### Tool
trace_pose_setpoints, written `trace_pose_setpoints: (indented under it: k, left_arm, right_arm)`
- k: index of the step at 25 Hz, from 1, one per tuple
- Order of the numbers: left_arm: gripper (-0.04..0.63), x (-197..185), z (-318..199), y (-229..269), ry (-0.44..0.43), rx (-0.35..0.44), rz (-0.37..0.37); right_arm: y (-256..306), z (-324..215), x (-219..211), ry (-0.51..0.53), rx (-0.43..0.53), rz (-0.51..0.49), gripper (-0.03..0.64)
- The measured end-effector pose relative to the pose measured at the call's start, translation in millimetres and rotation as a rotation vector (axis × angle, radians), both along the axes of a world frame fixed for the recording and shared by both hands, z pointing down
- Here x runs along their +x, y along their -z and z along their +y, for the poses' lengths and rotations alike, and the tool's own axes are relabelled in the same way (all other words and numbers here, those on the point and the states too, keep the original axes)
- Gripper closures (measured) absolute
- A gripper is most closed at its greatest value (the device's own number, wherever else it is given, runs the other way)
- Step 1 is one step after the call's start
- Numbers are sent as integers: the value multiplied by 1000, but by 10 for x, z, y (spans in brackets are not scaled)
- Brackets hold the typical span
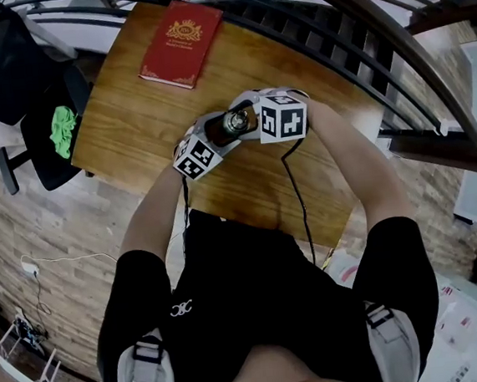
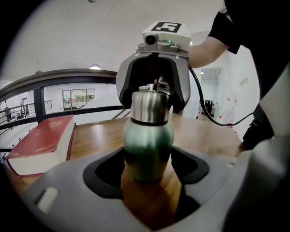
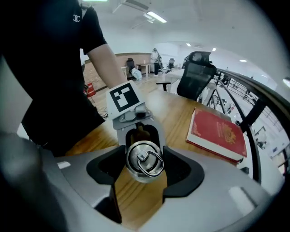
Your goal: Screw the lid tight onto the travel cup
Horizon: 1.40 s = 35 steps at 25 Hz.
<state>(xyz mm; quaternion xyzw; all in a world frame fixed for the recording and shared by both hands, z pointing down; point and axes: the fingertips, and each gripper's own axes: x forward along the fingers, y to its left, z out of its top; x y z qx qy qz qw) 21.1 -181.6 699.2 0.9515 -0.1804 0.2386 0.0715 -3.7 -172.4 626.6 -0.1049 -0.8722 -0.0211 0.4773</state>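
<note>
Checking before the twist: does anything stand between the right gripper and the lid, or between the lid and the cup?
Nothing visible does. The lid sits on the travel cup, between the pads of the right gripper; the left gripper grips the cup's body. The red book lies aside.

Open-plan office mezzanine: brown wooden bench (image 1: 131,121), black mesh swivel chair (image 3: 195,74), curved black metal railing (image 2: 68,74), ceiling strip lights (image 3: 156,17).
</note>
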Motion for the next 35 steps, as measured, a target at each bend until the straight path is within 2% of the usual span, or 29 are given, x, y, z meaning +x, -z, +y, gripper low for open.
trace_pose_setpoints:
  k: [5,10,17,19,21,23,24,28,33,35]
  left_arm:
    - [219,-21,-7,5,19,-2,-17]
    - [219,-27,-22,-4,27,3,-14]
    - [219,-12,-13,-18,26,-1,-4]
    - [219,-7,-2,-25,21,-5,-2]
    - [219,4,-7,-28,15,-9,-3]
    - [219,7,-14,-33,11,-11,-4]
    - [219,5,-11,-34,11,-11,-4]
    - [219,10,4,-17,5,-9,-5]
    - [219,25,-2,6,0,-8,-6]
    - [219,25,-11,2,4,-7,-7]
  right_arm:
    - [122,-115,-36,-356,6,-219,353]
    - [168,-228,20,-774,91,-431,353]
    - [166,-281,107,-1175,199,-474,353]
    - [150,-276,128,-1249,170,-484,353]
    - [117,-266,170,-1285,70,-514,354]
    - [140,-221,206,-1227,7,-514,351]
    - [165,-176,213,-1145,15,-484,351]
    - [185,39,241,-668,134,-220,348]
    - [183,48,203,-132,346,92,348]
    - [147,56,144,48,398,189,348]
